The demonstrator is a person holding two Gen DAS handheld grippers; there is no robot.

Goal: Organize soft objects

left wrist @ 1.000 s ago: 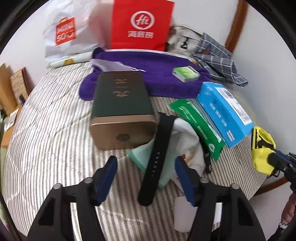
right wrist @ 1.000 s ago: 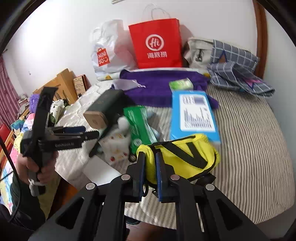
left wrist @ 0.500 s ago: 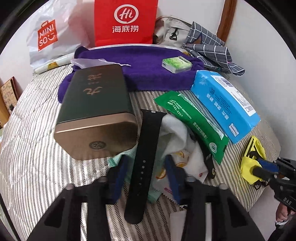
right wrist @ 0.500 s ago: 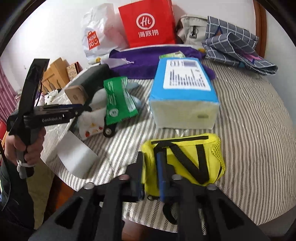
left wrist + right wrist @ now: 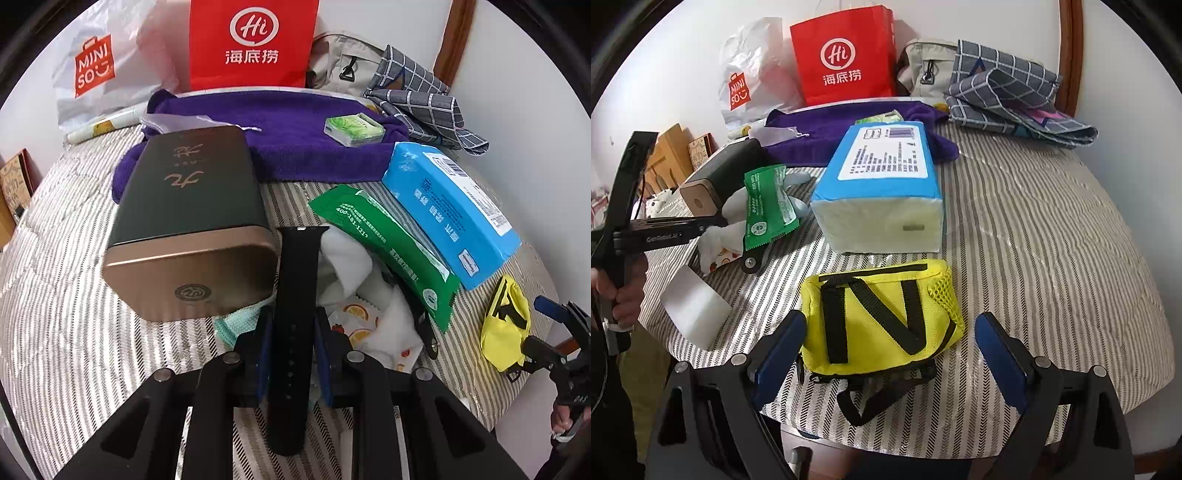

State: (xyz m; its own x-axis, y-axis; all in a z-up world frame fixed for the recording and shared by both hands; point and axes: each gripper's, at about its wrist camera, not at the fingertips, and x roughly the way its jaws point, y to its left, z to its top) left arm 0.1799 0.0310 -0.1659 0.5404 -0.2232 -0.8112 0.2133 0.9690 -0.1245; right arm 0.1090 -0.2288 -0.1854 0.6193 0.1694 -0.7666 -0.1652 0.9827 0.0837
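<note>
A black watch strap (image 5: 297, 280) lies on the striped table cover, over a white fruit-print cloth (image 5: 369, 317). My left gripper (image 5: 291, 332) straddles the strap; its jaws are closing and both blue pads press against the strap's sides. A yellow pouch (image 5: 879, 314) with black straps rests on the table near the front edge, also seen in the left wrist view as the yellow pouch (image 5: 504, 325). My right gripper (image 5: 890, 332) stands around the pouch with its jaws opening. Its pads sit wide of the pouch on either side, touching nothing.
A dark green and gold tin (image 5: 188, 229) lies left of the strap. A green wipes pack (image 5: 384, 251) and a blue tissue pack (image 5: 450, 210) lie to its right. Behind are a purple towel (image 5: 288, 136), a red bag (image 5: 251, 40) and a checked cloth (image 5: 417, 96). A white card (image 5: 694, 310) overhangs the table edge.
My left gripper moved in over the strap and closed on it. My right gripper lowered the yellow pouch onto the table and opened, letting it go.
</note>
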